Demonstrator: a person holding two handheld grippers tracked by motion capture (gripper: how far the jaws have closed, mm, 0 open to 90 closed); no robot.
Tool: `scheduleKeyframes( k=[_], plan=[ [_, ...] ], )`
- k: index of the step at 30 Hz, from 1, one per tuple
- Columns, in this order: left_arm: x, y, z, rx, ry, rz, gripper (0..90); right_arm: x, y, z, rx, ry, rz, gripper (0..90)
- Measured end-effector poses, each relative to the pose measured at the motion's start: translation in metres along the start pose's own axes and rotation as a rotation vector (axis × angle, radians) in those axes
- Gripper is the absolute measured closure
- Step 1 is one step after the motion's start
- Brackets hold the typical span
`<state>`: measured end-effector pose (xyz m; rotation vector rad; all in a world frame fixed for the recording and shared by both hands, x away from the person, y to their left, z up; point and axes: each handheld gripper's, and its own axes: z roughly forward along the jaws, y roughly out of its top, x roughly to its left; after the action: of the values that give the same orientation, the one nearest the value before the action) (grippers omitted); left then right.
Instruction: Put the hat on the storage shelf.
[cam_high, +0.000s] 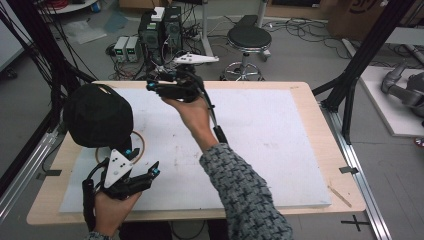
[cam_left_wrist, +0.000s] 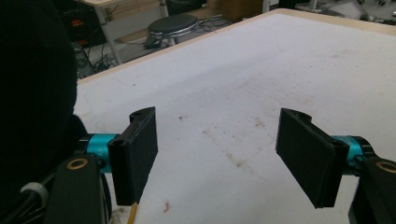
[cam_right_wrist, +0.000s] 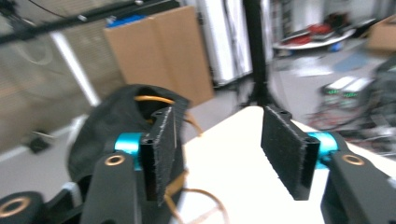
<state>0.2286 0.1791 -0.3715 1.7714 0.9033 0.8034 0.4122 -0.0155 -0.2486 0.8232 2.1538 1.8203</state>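
Hovering low over the table (cam_high: 310, 150), the left claw (cam_high: 150, 176) is spread wide and empty. Raised beside a black bag (cam_high: 97, 115), the right claw (cam_high: 156, 85) gapes empty too

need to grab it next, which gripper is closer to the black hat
Left. The left gripper sits low on the table just in front of the black hat, jaws open. The right gripper is raised farther off beside it, also open.
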Motion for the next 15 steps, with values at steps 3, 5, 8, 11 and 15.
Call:
scheduleKeyframes(
  k=[3, 5, 8, 11, 15],
  plan=[
    [-0.002, 0.003, 0.006, 0.0, -0.007, 0.002, 28.9, -0.01, -0.004, -0.027, 0.024, -0.098, -0.09, 31.4],
    [-0.003, 0.005, 0.01, 0.009, -0.013, 0.009, 28.8, -0.02, -0.009, -0.044, 0.052, -0.15, -0.108, 27.0],
    [-0.005, 0.006, 0.014, 0.01, -0.017, 0.006, 28.8, -0.03, -0.018, -0.062, 0.051, -0.19, -0.106, 21.8],
    [-0.005, 0.008, 0.021, 0.019, -0.025, 0.007, 28.5, -0.049, -0.042, -0.093, 0.099, -0.275, -0.135, 16.0],
    [-0.007, 0.012, 0.036, 0.036, -0.045, 0.013, 26.5, -0.066, -0.072, -0.12, 0.13, -0.333, -0.114, 12.3]
  ],
)
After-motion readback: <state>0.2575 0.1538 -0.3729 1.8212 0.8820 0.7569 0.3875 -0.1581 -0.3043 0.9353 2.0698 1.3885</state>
